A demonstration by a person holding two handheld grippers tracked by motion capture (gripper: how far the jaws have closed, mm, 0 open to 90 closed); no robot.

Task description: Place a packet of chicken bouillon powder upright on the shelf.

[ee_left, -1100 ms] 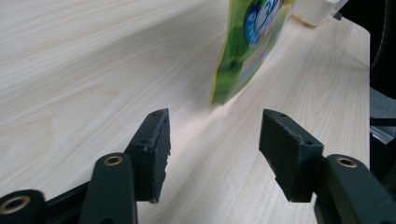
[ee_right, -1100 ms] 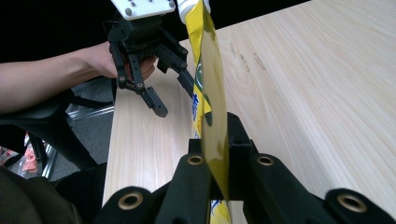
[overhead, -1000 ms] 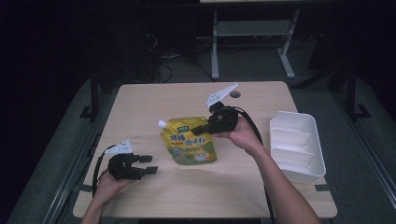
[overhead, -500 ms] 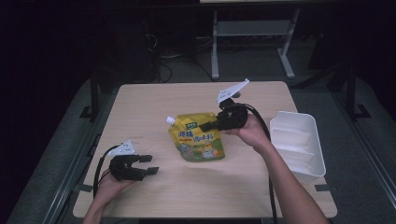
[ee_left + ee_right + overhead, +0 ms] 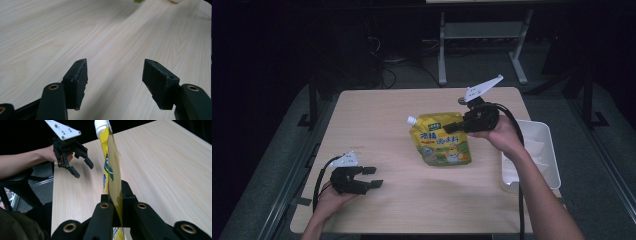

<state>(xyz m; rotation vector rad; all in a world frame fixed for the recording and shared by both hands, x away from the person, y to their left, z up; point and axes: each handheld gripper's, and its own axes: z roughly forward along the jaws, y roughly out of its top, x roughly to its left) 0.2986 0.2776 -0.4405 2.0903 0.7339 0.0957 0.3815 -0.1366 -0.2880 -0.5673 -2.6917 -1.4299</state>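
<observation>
A yellow spout pouch with a white cap hangs above the middle of the wooden table, held by its upper right corner. My right gripper is shut on that corner. In the right gripper view the pouch runs edge-on between the two closed jaws, cap at the top. My left gripper rests low at the table's near left, open, with nothing between its fingers. The same left gripper shows far off in the right gripper view.
A white plastic tray stands at the table's right edge, under the person's right forearm. A metal stand is on the floor beyond the far edge. Bare tabletop lies between the two grippers.
My right gripper has carried the pouch to the right and lifted it, toward the tray. The left gripper has stayed put, open.
</observation>
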